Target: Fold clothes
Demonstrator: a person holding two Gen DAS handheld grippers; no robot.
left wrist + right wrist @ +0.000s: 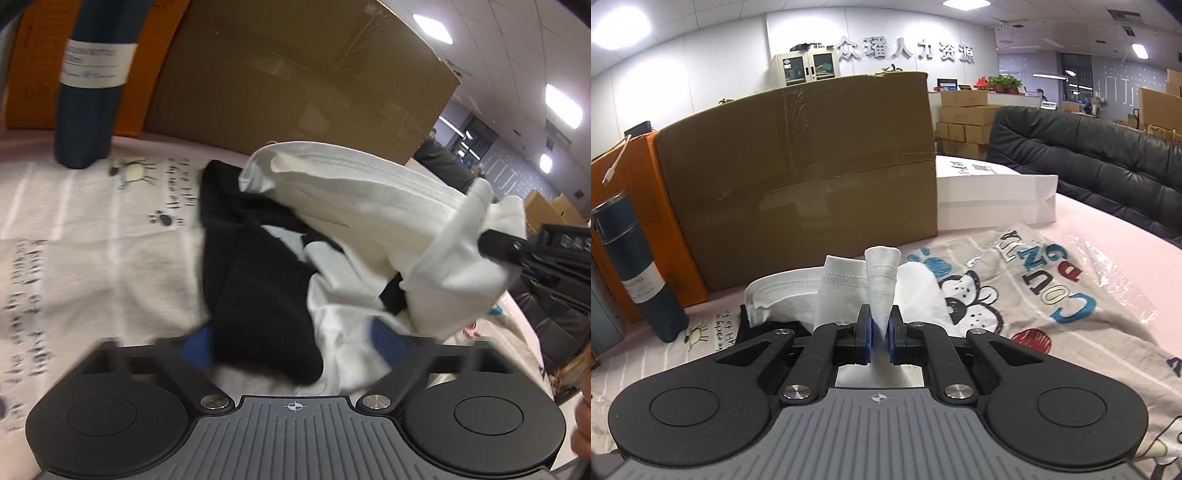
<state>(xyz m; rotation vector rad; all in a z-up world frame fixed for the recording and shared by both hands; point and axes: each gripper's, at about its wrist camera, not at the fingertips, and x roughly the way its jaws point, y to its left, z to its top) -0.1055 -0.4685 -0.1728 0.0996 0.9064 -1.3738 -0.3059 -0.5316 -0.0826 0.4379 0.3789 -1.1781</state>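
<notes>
So the biggest thing in front of me is the brown cardboard box point(798, 177), standing at the back of the pink table point(1089, 218) and filling most of both views. Off to the right behind the table there's a black leather sofa point(1089, 158), and next to the box a white paper bag point(993, 199) lying flat-ish against it.

On the table itself there's a grey cartoon shirt point(1015, 295) with blue and red lettering spread out on the right side, with a crinkly clear plastic bag point(1108, 266) on its far edge. On the left is a white striped shirt point(92, 240) with little bug drawings and handwriting print.

The piece I'm actually working on is the white garment point(369, 206), bunched in the middle of the table on top of a black garment point(258, 277). My right gripper point(881, 332) is clamped tight on a pinch of that white fabric, which sticks up between the blue pads like a little cone, and the cloth is lifted off the pile. My left gripper point(291, 343) has its fingers partway apart, straddling the black and white heap; that view is blurry, so I can't tell if the pads actually press the cloth.

Smallest bit: a dark blue bottle point(642, 269) with a white label, standing upright at the left by the box.
</notes>
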